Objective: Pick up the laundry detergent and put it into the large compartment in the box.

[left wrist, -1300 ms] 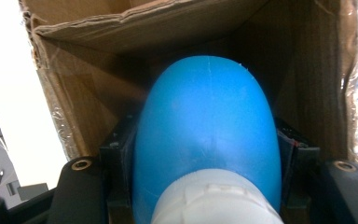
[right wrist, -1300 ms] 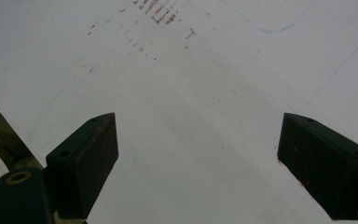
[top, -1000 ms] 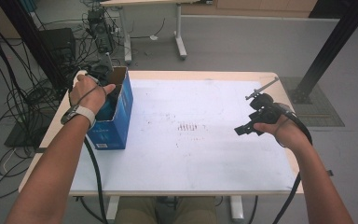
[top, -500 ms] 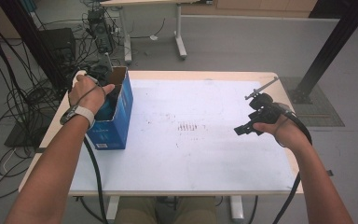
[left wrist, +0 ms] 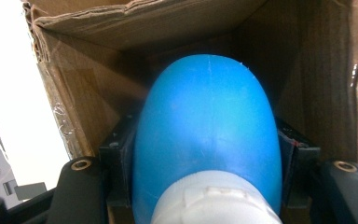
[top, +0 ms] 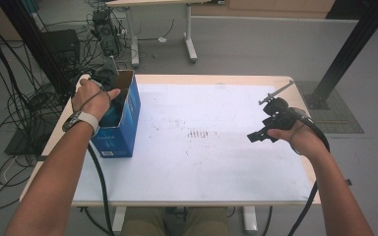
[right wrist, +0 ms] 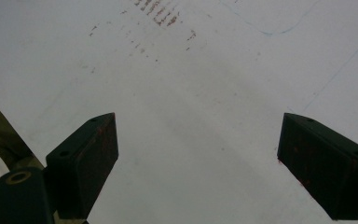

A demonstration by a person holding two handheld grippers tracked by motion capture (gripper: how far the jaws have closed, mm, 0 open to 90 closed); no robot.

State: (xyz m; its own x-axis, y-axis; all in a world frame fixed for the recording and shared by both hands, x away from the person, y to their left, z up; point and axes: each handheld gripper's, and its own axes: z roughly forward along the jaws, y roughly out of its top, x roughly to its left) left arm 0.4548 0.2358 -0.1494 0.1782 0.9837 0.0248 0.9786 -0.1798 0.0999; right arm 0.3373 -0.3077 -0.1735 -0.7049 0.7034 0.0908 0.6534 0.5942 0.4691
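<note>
Your left gripper (left wrist: 205, 154) has its two black jaws pressed on a blue bottle (left wrist: 207, 135), one jaw on each side of its body. The bottle is smooth and rounded, of a clear blue plastic with a soft shine, and a thin seam line runs over its curved end. At the near side, close to the camera, a white cap (left wrist: 214, 200) with ridges sits on it. The rounded blue end points away from you, deep into the box.

The bottle is inside a cardboard box (left wrist: 74, 93). In the left gripper view you see the brown inner walls, a bent flap at the top and some clear tape on the left wall. In the high view the box (top: 123, 132) is blue outside, with its open top toward the far side, and it stands at the left part of the table (top: 226, 167). Your left hand (top: 92, 98) is over the opening, and a little of the blue bottle (top: 112, 117) shows under it.

Your right gripper (right wrist: 198, 163) has its jaws spread wide, with nothing between them, only the white table surface (right wrist: 191, 93) with small reddish marks. In the high view this gripper (top: 256, 136) is in your right hand (top: 300, 137) at the right part of the table, well apart from the box.
</note>
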